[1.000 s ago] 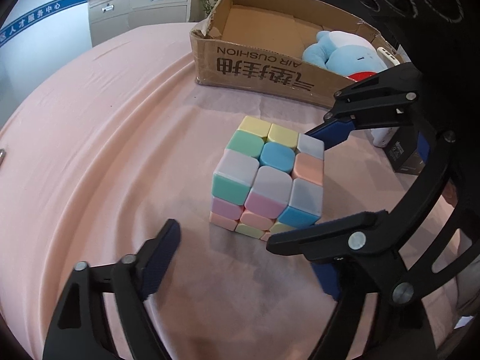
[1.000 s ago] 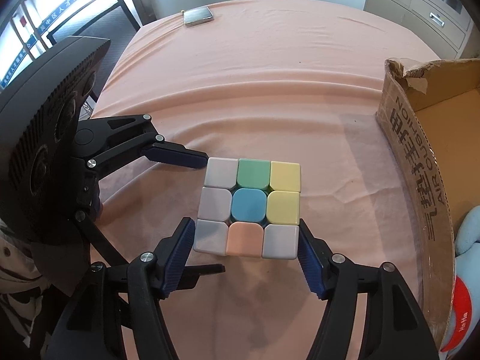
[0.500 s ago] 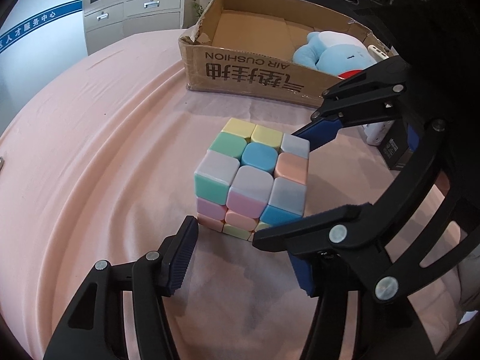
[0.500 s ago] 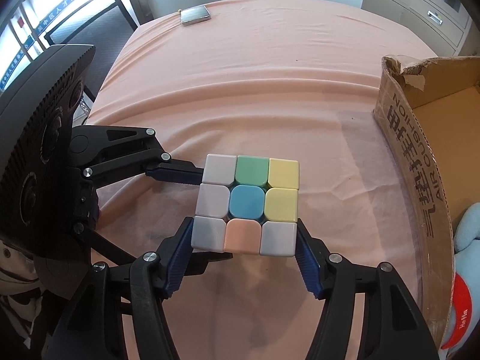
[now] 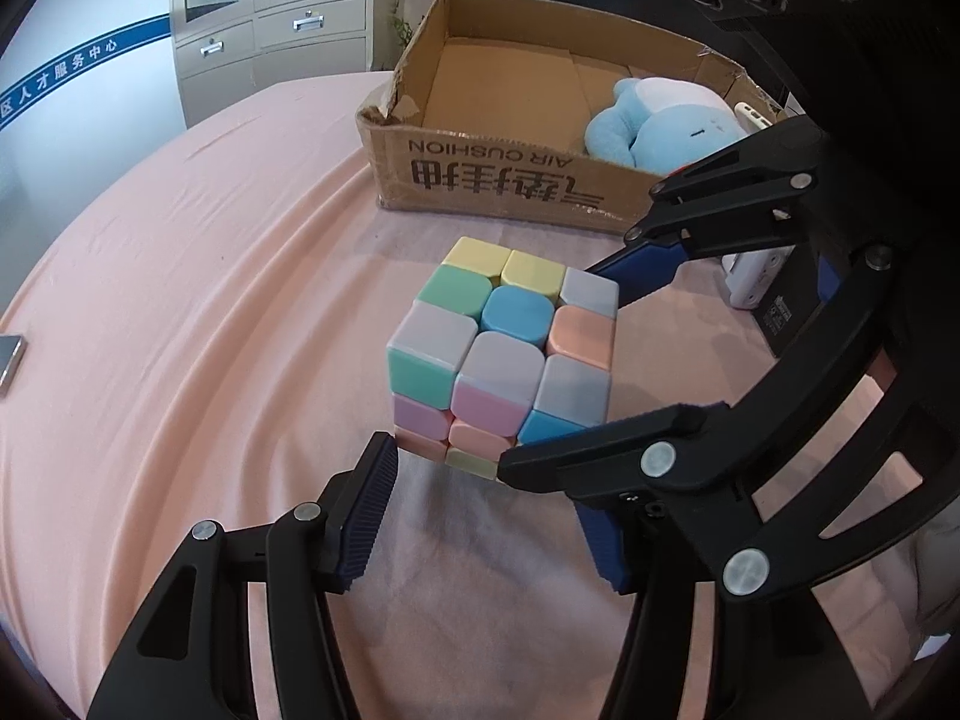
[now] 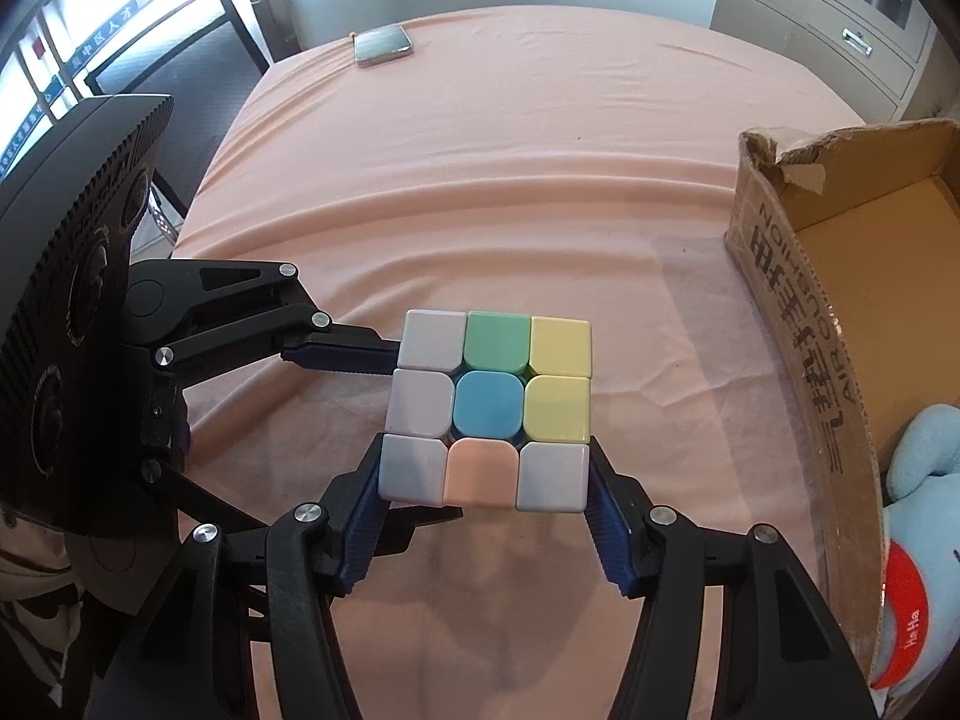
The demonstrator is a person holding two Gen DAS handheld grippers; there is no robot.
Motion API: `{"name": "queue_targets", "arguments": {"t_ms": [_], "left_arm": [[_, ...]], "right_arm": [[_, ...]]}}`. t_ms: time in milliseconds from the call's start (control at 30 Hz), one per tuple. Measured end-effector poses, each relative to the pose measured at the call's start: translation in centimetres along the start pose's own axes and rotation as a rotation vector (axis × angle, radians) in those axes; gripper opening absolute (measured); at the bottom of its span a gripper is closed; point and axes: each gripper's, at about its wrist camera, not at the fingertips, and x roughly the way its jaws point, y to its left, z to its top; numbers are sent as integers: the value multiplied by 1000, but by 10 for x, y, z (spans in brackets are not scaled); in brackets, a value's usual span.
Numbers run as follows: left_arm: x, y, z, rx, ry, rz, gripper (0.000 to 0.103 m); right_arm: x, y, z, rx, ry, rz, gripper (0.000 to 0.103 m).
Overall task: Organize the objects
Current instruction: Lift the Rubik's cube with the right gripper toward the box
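Observation:
A pastel puzzle cube is held just above the pink tablecloth. My right gripper is shut on the cube, its blue pads pressed on the cube's near left and right sides; it also shows in the left wrist view. My left gripper is open; its left finger tip sits by the cube's lower corner, and its right finger is hidden behind the right gripper. An open cardboard box stands beyond the cube and holds a blue plush toy.
A silver flat case lies at the table's far end; it shows at the left edge in the left wrist view. A white and black box lies right of the cube. Grey cabinets stand behind the table.
The right gripper has closed onto the cube and lifted it slightly. The left gripper has moved in closer to the cube.

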Motion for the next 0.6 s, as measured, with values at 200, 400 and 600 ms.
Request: {"name": "queue_targets", "arguments": {"t_ms": [200, 400, 600], "left_arm": [[-10, -9, 20, 53, -30, 16, 56], [-14, -22, 45, 120, -51, 26, 56], [-14, -33, 69, 194, -65, 35, 56]], "right_arm": [[-23, -8, -1, 25, -58, -19, 58], [-51, -22, -5, 78, -126, -47, 57], [-76, -39, -10, 148, -183, -74, 56]]}}
